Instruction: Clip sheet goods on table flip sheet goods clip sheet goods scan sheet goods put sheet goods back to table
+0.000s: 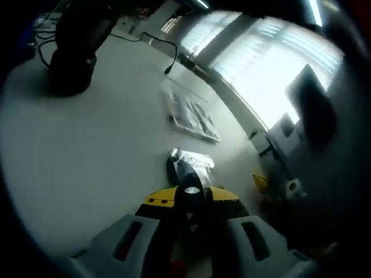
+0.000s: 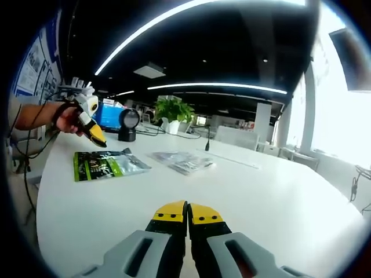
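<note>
A green and silver packet (image 2: 107, 164) lies flat on the white table (image 2: 278, 197), left of the middle. A hand holds my left gripper (image 2: 97, 139) just above the packet's far left corner, apart from it. In the left gripper view the yellow-tipped jaws of that gripper (image 1: 190, 197) stand a little apart, and the packet (image 1: 191, 165) shows right beyond them and through the gap. My right gripper (image 2: 187, 215) hovers low over the near part of the table, its yellow tips pressed together with nothing between them.
A clear-wrapped packet (image 2: 182, 161) (image 1: 194, 116) lies farther along the table. A black stand scanner (image 2: 127, 124) (image 1: 72, 52) sits at the far side with a cable (image 1: 165, 49) trailing from it. A potted plant (image 2: 173, 110) stands behind.
</note>
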### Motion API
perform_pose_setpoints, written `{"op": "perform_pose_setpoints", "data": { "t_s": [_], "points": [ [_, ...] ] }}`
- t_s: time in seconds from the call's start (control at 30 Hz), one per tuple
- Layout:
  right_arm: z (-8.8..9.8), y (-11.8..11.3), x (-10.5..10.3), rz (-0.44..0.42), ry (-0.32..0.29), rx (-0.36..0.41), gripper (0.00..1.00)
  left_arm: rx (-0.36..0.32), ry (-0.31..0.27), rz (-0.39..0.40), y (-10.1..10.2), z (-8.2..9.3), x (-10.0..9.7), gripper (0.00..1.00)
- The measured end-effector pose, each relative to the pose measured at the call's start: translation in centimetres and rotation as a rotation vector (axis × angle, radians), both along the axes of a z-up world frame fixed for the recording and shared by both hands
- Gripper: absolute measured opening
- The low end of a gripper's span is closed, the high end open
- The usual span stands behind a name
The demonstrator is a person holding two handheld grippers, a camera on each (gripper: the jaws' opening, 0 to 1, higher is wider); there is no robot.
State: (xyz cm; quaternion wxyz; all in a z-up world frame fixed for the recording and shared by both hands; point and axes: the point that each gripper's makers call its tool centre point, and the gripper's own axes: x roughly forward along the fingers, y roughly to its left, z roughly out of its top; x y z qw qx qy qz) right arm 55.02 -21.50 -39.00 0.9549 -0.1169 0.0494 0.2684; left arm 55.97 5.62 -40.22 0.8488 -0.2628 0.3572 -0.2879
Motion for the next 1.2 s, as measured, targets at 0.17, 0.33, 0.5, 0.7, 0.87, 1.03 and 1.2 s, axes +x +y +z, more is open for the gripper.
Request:
{"op": "perform_pose_setpoints", "data": {
  "t_s": [0.17,0.33,0.5,0.7,0.87,1.03,1.2],
  "points": [
    [0.0,-0.1,0.1,-0.002,0.002,0.006,0.00,-0.009,0.046,-0.009,-0.3,-0.3,-0.2,0.10],
    [0.0,-0.2,0.1,-0.004,0.001,0.005,0.00,-0.002,0.073,-0.015,-0.5,-0.9,-0.5,0.10],
    [0.0,0.0,-0.1,-0.003,0.000,0.004,0.00,0.016,0.075,-0.022,-0.8,-1.0,-0.8,0.10],
    [0.1,0.0,-0.1,-0.001,0.000,0.013,0.00,0.026,0.090,-0.039,-1.1,-1.1,-1.2,0.10],
    [0.1,0.0,-0.2,0.000,0.001,0.015,0.00,0.028,0.093,-0.034,-1.3,-1.2,-1.3,0.10],
    [0.2,0.1,-0.2,0.001,0.003,0.025,0.00,0.024,0.101,-0.028,-1.3,-1.6,-1.6,0.07],
    [0.1,0.2,-0.3,0.002,0.002,0.016,0.00,0.003,0.117,-0.038,-2.0,-1.5,-2.4,0.04]
  ]
}}
